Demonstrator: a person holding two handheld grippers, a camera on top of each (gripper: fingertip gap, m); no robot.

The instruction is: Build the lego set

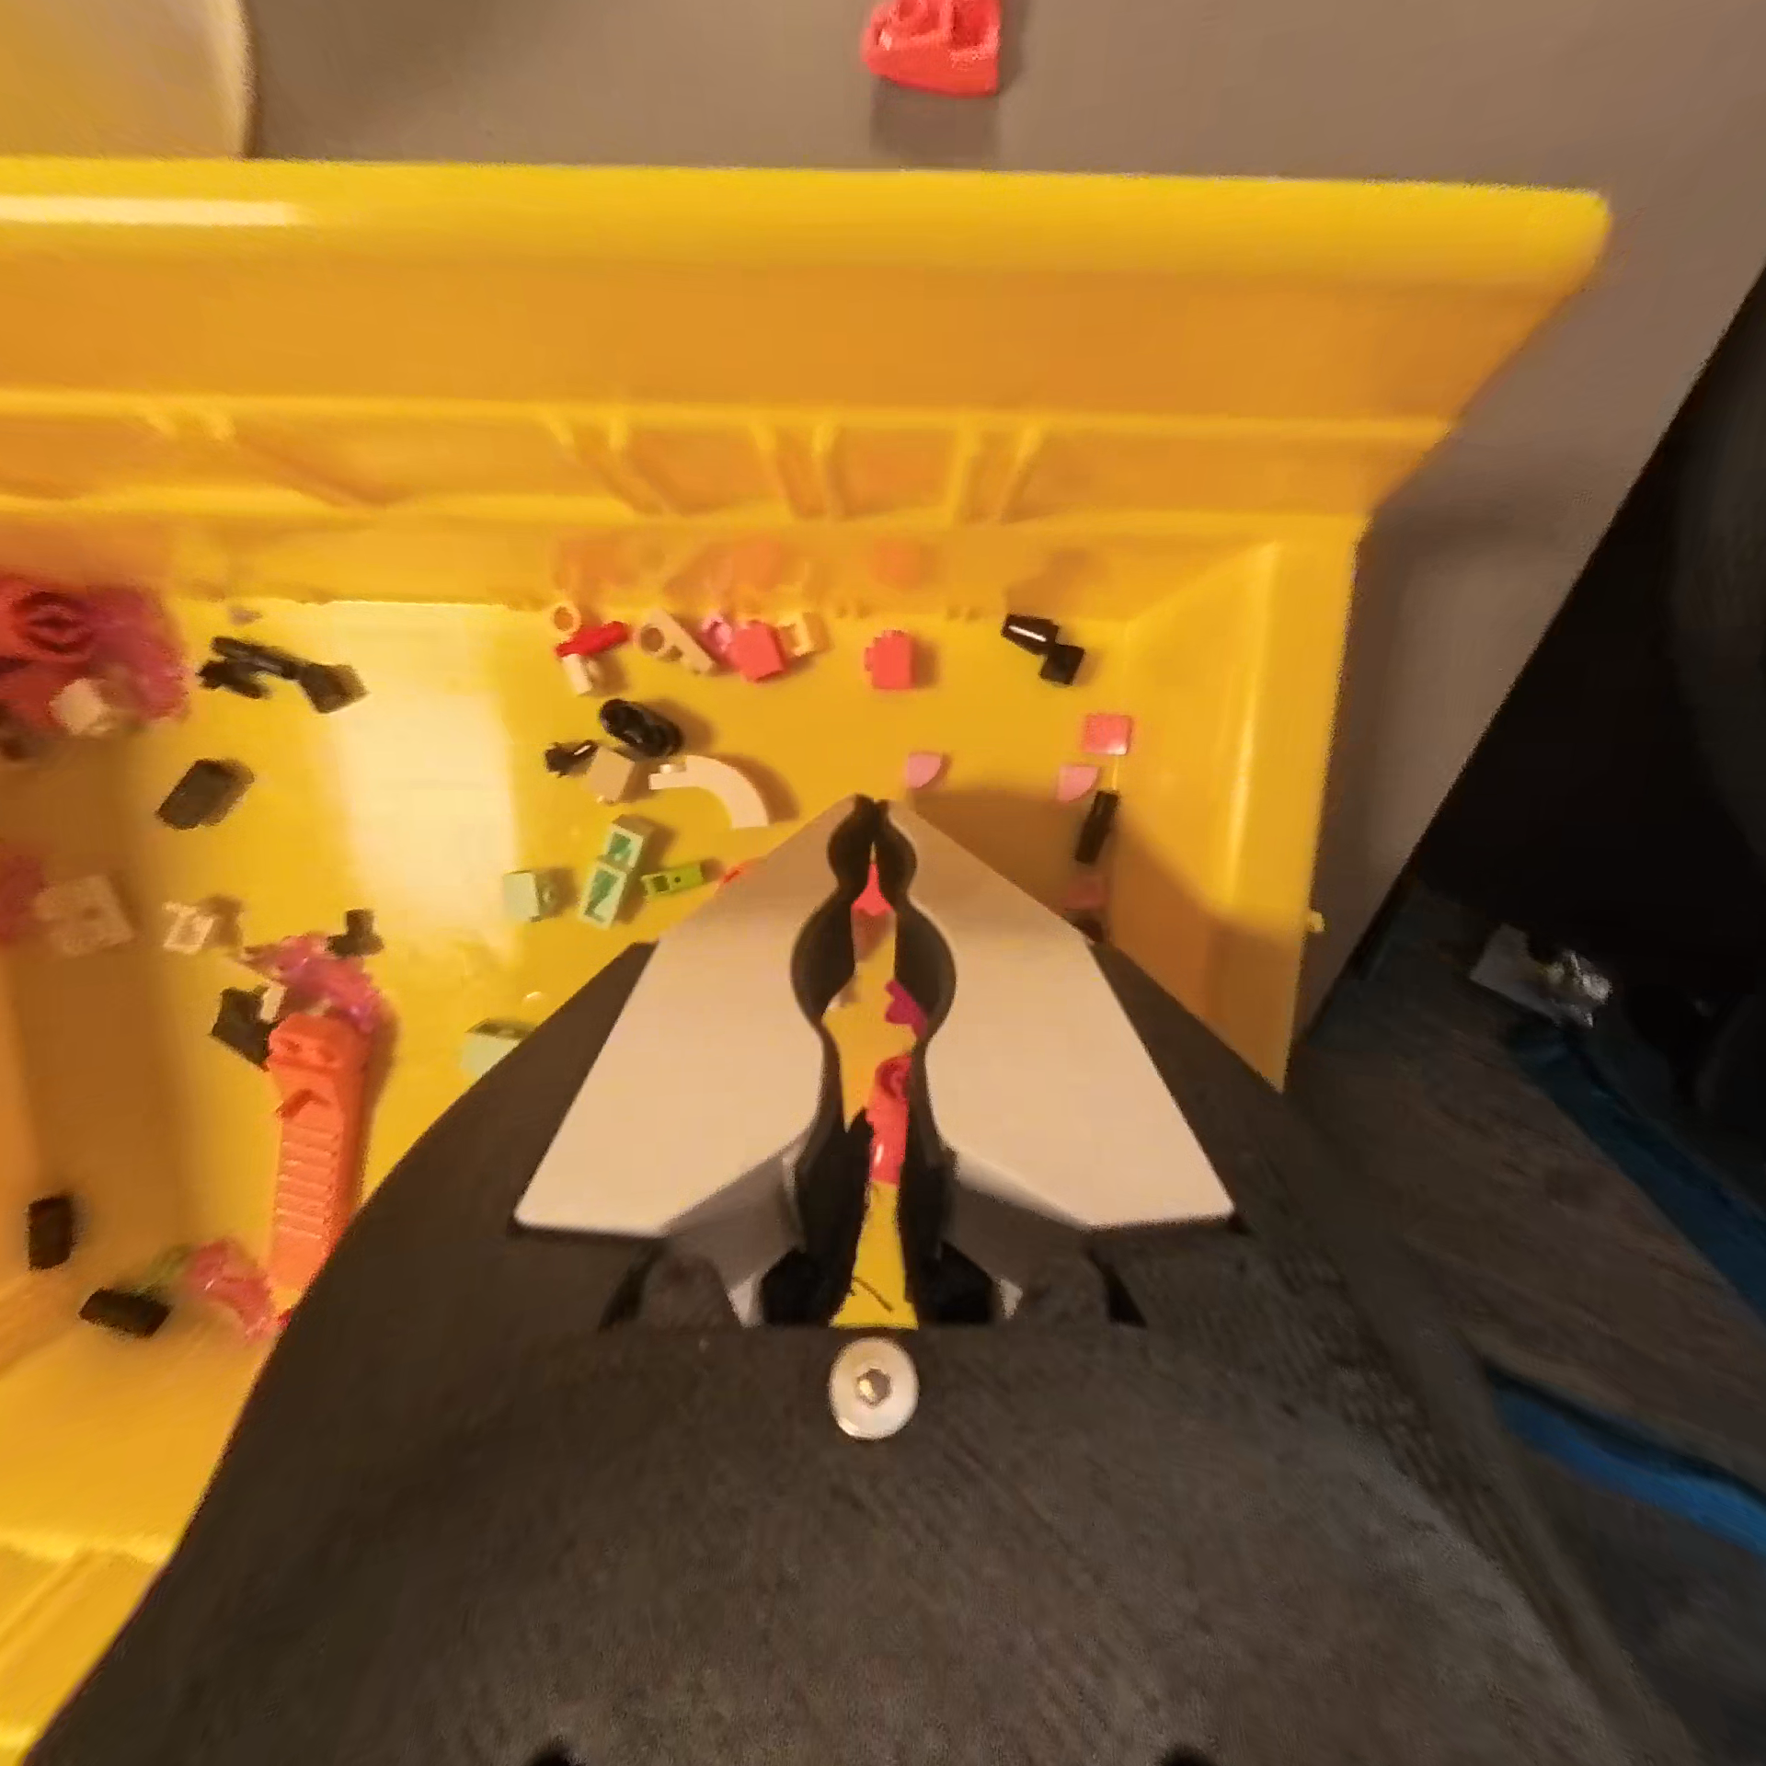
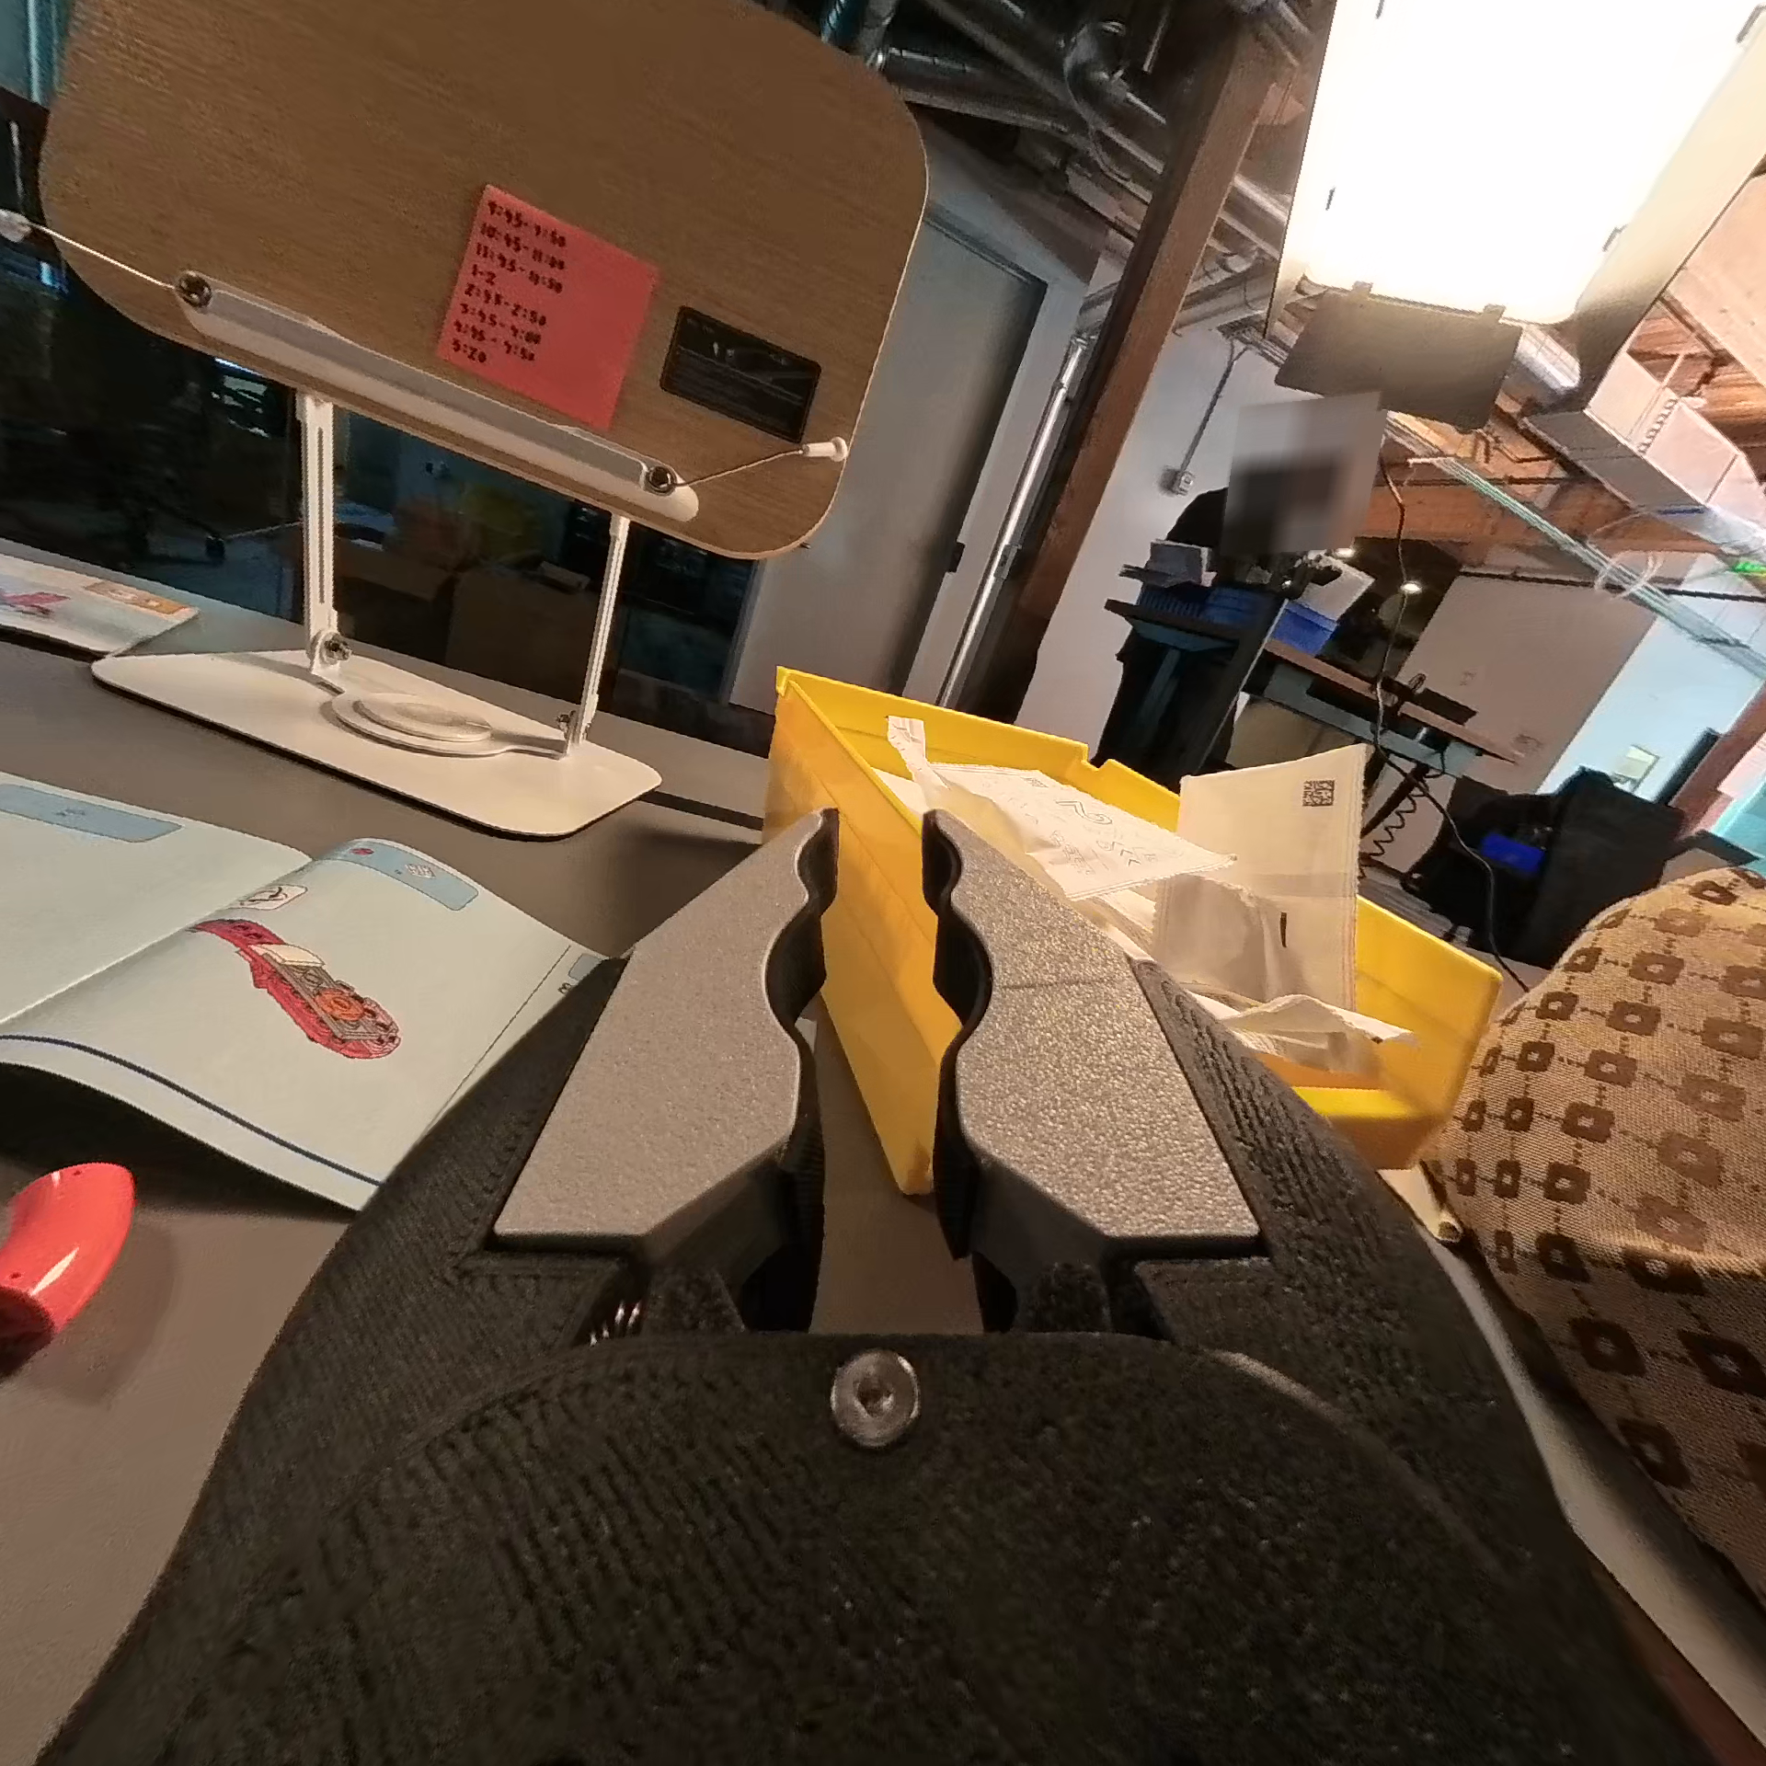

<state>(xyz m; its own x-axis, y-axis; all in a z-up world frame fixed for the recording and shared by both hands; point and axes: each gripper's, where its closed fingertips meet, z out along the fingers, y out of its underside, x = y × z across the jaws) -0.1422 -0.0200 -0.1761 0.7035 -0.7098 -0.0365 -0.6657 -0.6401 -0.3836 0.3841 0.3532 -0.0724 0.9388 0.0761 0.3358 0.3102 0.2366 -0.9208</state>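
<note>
In the left wrist view, my left gripper [image 1: 870, 812] is shut, tips touching, low inside a yellow bin [image 1: 860, 315] of loose lego pieces. Coral and pink bits show through the wavy gaps behind the tips; I cannot tell whether any is pinched. Around the tips lie a white arch piece [image 1: 717, 784], green pieces [image 1: 612, 870], pink quarter tiles [image 1: 922, 769], a coral brick [image 1: 898, 659] and black pieces [image 1: 1042, 650]. In the right wrist view, my right gripper [image 2: 879, 831] is open with nothing between its fingers, above the table, facing a second yellow bin [image 2: 870, 956].
An orange brick separator [image 1: 315, 1128] lies at the bin's left. A red piece [image 1: 932, 48] sits on the table beyond. The open instruction booklet [image 2: 239, 956], a red part [image 2: 57, 1233], a wooden board on a white stand [image 2: 478, 258], paper bags [image 2: 1080, 831] and patterned fabric [image 2: 1625, 1147] surround the right gripper. My right fingertips sit around 65 centimetres from my left ones. About 15 centimetres separates my left fingertips from the orange brick separator [image 1: 315, 1128].
</note>
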